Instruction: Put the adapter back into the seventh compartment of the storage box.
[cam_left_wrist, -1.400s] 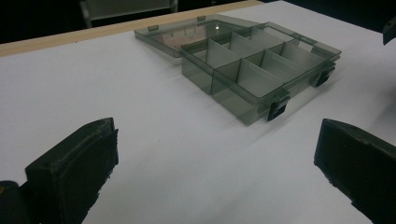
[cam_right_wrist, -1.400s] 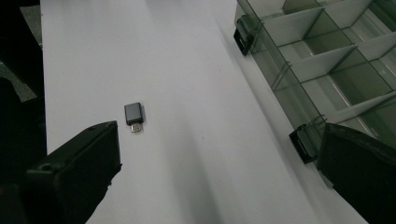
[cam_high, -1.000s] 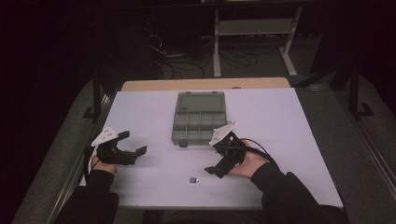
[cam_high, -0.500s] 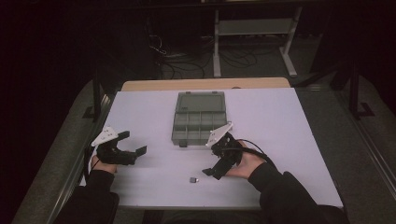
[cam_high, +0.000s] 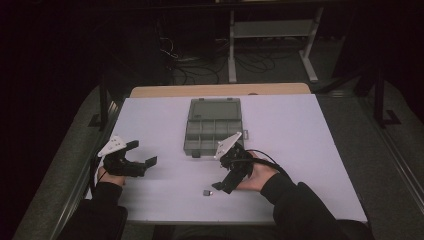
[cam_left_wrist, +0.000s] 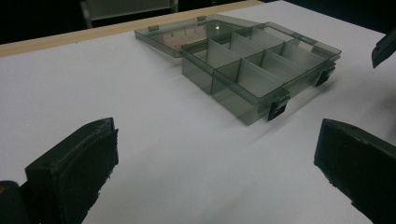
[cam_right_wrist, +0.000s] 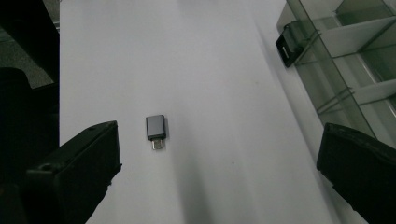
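Right gripper low and right of centre in the high view, tilted down toward the table, jaws spread wide with nothing between the pads. In the right gripper view, jaws black at the lower left and lower right corners, far apart, white tabletop between them. Small grey adapter lying flat there, left of centre, metal plug end pointing toward the bottom of the frame, close to the left-hand jaw but not touching it. Same adapter in the high view as a tiny dark block near the bottom edge of the table, just left of the right gripper's tips, apart from them. Clear compartment box open in the upper middle of the table, lid folded back flat, dividers visible, black latches on the near edge; corner of it at the upper right of the right gripper view. Left gripper at the lower left of the high view, held in a hand, jaws also wide open, gripping nothing, pointing right toward the middle. In the left gripper view, pads at the bottom corners, bare table between, box beyond in the upper half
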